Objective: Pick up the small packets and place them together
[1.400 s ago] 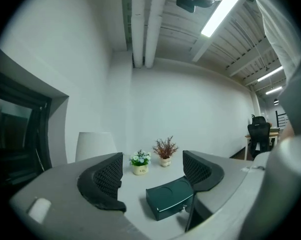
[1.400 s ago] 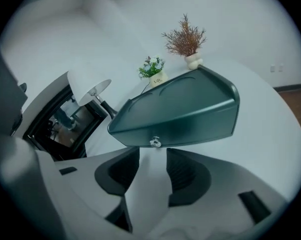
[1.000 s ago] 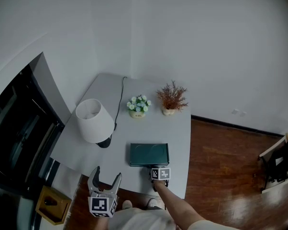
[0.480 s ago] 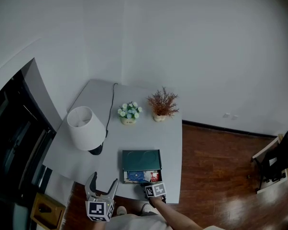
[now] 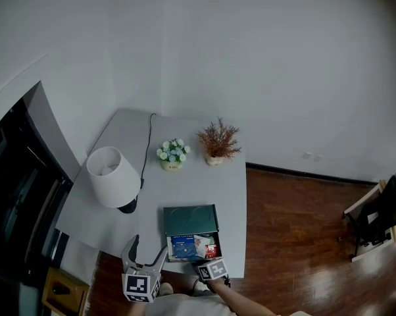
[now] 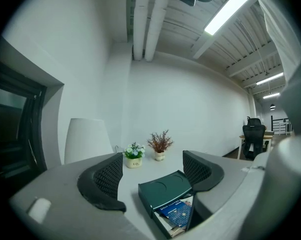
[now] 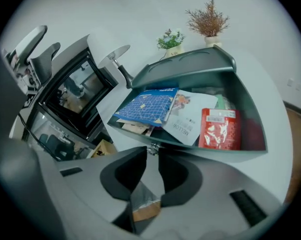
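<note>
- At the near edge of the grey table [image 5: 185,183], the small packets lie in the pulled-out drawer [image 7: 205,151] of a dark green box [image 5: 190,214]. From the left we see a blue packet [image 7: 146,106] with a pale line pattern, a white packet [image 7: 188,119] with print, and a red packet [image 7: 219,129] with a white label strip along its top.
- Under the blue packet we see only the edges of tan packets [image 7: 135,128]. A green thing [image 7: 221,102] behind the white packet is mostly covered, and we cannot tell what it is.
- The left gripper [image 5: 149,245] hovers at the table's near edge, left of the drawer, its jaws released with nothing between the pads.
- The right gripper [image 7: 151,158] has just been closing its jaws, and they are clenched on the small metal knob [image 7: 151,149] at the drawer's front. In the head view its marker cube [image 5: 212,268] covers them.
- A second ago the box was closed and no packets showed. The drawer now stands out towards us, and the right gripper has come back with it.
</note>
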